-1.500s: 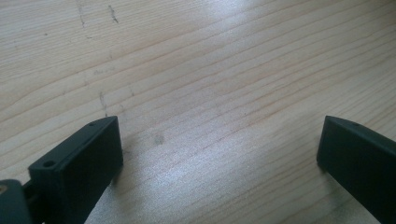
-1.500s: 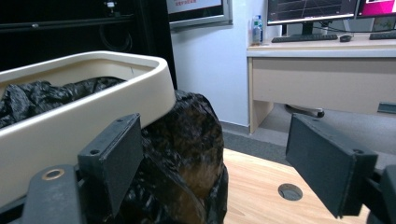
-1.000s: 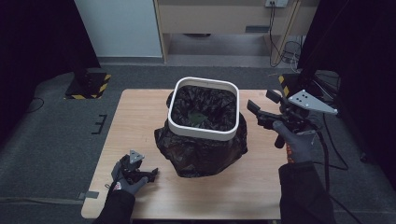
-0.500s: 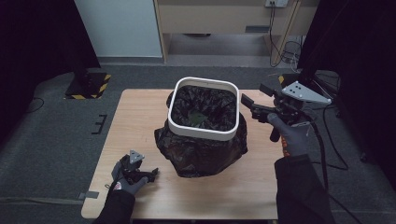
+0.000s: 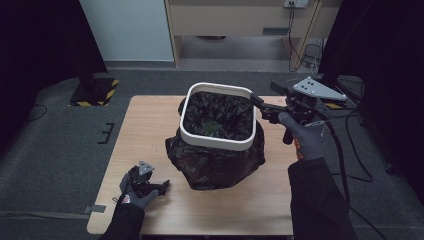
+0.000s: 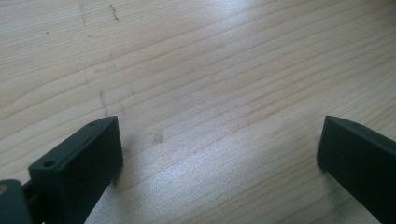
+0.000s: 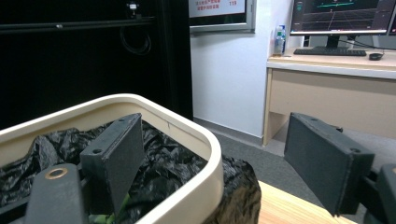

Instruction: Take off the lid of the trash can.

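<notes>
On the wooden table (image 5: 150, 125) we count one bin: a white bin rim (image 5: 218, 145) with rounded corners, sitting at the table's centre with one black bag (image 5: 215, 162) lining it and bulging out below the rim on all sides. Inside, at the bottom, we see one small green scrap (image 5: 210, 127), possibly a leaf. We count two tools. The left tool (image 5: 159, 186) rests low on the table at about 7 o'clock from the bin, well apart from it, held in one gloved hand (image 5: 134, 192); in the left gripper view its jaws stand spread wide over bare wood, pinching nothing. The right tool (image 5: 260, 106) is at about 2 o'clock of the bin, held by the other gloved hand (image 5: 302, 137), with one grey three-cornered plate (image 5: 315, 89) on top. In the right gripper view its jaws are spread wide and straddle the rim: one jaw is inside over the bag, the other outside, neither pressed on the rim. Behind the table we see one desk (image 7: 336, 88) with two monitors, one keyboard (image 7: 329, 52) and one bottle (image 7: 279, 38).
</notes>
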Demonstrator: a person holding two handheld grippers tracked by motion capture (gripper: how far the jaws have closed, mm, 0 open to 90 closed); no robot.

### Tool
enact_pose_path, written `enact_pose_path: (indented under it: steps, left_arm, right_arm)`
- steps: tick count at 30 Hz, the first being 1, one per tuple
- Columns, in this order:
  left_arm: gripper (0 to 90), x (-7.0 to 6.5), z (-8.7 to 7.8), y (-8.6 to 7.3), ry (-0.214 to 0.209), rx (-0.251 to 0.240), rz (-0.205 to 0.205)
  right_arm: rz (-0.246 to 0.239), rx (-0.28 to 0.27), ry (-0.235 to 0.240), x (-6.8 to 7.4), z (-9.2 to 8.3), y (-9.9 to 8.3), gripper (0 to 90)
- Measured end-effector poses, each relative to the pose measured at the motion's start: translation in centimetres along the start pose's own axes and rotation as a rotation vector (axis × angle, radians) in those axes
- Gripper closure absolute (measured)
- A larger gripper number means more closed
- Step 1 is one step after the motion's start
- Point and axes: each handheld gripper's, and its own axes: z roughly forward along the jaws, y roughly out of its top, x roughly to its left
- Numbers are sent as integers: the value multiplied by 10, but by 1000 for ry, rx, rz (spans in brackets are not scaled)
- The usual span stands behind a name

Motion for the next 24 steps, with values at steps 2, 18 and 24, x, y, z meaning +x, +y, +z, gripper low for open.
enact_pose_path:
  steps: [2,18,24]
  left_arm:
    - [0,0,0,0,0,-3,-1]
    - [0,0,1,0,-2,-3,1]
    - [0,0,1,0,-3,-2,3]
  right_arm:
    - [-7,5,3,1,4,1,199]
    - [-26,44,13,10,35,9,214]
    - [-23,61,15,9,46,7,225]
